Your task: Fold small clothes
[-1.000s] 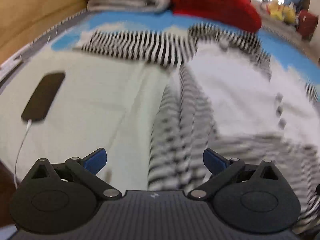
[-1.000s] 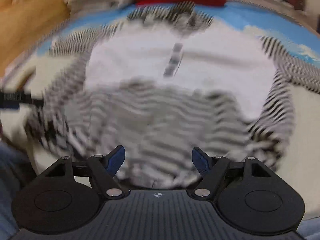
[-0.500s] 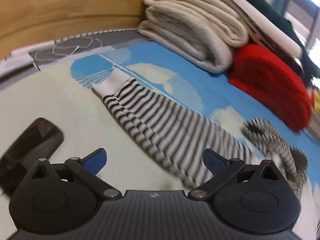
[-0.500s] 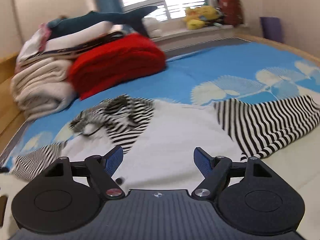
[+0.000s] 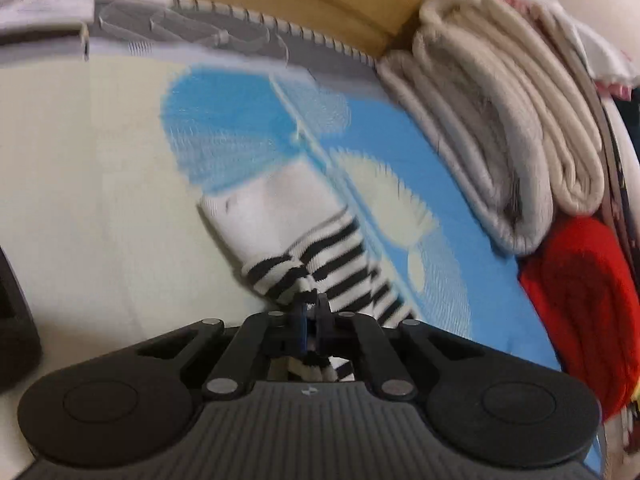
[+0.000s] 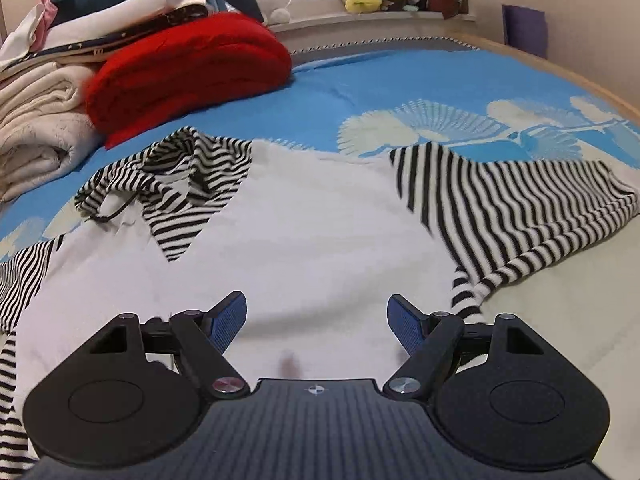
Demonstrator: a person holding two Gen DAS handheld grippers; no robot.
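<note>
Left gripper (image 5: pixel 311 307) is pinching the sleeve (image 5: pixel 316 256); right gripper (image 6: pixel 317 317) hovers spread over the shirt (image 6: pixel 316 232). I'd carry the sleeve low across.

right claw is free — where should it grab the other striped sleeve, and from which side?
Probably the far end of the striped sleeve, approached from above. It lies flat, spread rightward from the white body, so its end is exposed. The right claw is open.

The left hand-held gripper (image 5: pixel 311 307) has its jaws closed on a striped sleeve (image 5: pixel 320 256), while the right hand-held gripper (image 6: pixel 317 312) has its jaws spread wide apart.
</note>
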